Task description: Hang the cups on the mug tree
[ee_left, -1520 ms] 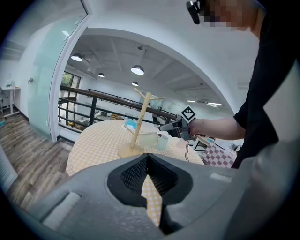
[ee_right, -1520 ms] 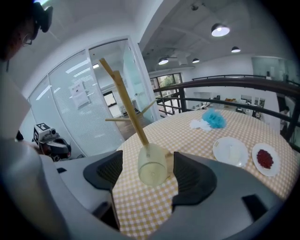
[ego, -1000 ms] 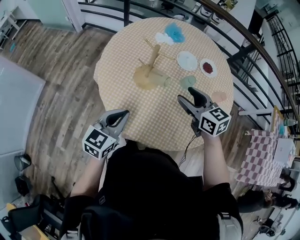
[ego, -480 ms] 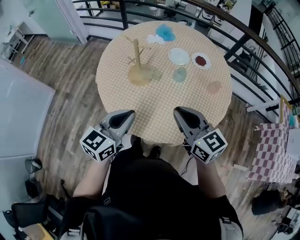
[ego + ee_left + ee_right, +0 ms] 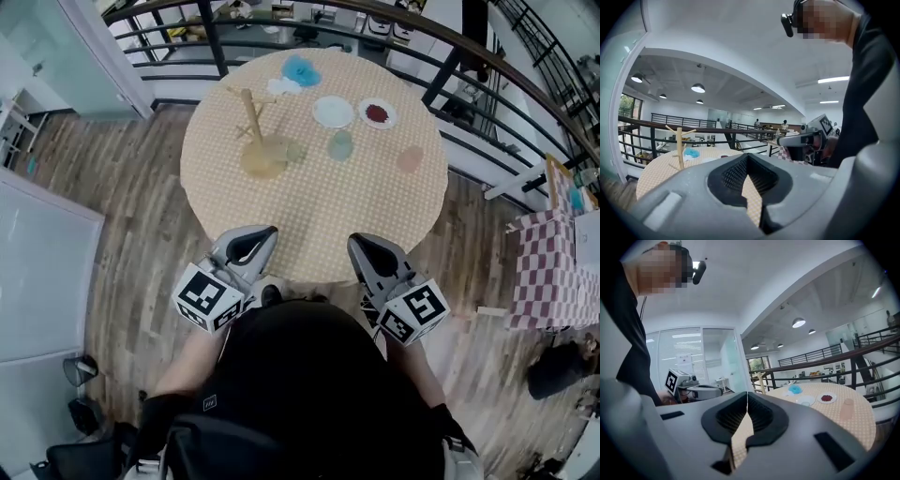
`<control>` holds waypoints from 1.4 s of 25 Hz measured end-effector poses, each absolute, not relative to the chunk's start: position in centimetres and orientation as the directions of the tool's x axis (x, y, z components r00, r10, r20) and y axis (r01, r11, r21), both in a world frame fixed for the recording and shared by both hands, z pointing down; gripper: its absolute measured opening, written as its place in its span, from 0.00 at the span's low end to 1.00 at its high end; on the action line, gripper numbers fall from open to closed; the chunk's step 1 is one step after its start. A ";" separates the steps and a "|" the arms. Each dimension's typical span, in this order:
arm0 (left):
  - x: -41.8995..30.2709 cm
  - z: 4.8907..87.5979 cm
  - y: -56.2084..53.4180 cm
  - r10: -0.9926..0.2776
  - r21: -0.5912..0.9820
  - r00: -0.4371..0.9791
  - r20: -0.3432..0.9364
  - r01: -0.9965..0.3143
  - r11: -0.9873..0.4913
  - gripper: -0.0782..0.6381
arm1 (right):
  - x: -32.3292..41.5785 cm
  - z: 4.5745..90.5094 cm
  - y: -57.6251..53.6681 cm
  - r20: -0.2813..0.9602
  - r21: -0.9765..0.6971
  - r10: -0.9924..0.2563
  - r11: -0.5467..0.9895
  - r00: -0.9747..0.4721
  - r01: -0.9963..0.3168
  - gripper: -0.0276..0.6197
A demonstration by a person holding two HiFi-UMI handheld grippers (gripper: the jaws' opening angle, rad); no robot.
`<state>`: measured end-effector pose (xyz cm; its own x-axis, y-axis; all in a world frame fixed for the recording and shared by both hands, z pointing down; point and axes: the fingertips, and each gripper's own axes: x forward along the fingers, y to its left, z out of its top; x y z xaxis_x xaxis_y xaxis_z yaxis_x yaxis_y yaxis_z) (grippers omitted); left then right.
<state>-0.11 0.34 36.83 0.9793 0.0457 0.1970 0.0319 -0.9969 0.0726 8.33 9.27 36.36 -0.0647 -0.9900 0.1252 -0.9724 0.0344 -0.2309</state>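
One round table with a checked cloth takes the largest part of the head view, and one dark railing curves behind it. The person in a black top stands at its near edge; the hands are hidden under the grippers. There are two grippers, both held near the body, off the near rim. The left gripper has its jaws pressed together with nothing between them. The right gripper is closed the same way and is also empty. One wooden mug tree stands upright on the far left part of the table, and no cup hangs on it. I count two plates: a white plate and, just beside it, a plate with something dark red. I count three cups, all on the cloth: a pale clear cup beside the tree's base, a greenish cup near the middle, and a pink cup at the right. The clear cup is faint, so I cannot tell whether it stands or lies. One blue thing and one white thing sit at the far edge, too small to identify.
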 end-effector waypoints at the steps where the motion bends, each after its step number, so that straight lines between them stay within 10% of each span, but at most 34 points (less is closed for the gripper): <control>1: -0.2 37.0 0.4 0.058 0.071 0.977 0.203 0.044 -0.996 0.12 | 8.2 36.5 9.2 0.130 -0.234 -0.990 0.030 -0.062 -0.972 0.07; 24: 1.0 39.1 -2.1 0.182 0.149 0.964 0.192 0.154 -0.977 0.12 | 9.7 39.3 5.8 0.244 -0.218 -0.969 -0.014 -0.041 -0.976 0.07; 35: 10.2 39.0 2.3 -0.047 0.150 0.982 0.184 -0.075 -0.986 0.12 | 20.4 40.5 11.9 0.240 -0.245 -0.948 0.148 -0.208 -0.958 0.07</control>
<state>10.21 2.28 38.97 0.9819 -0.0469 0.1837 -0.0751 -0.9859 0.1496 20.40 11.91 40.52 -0.2080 -0.9483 0.2397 -0.9582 0.1483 -0.2446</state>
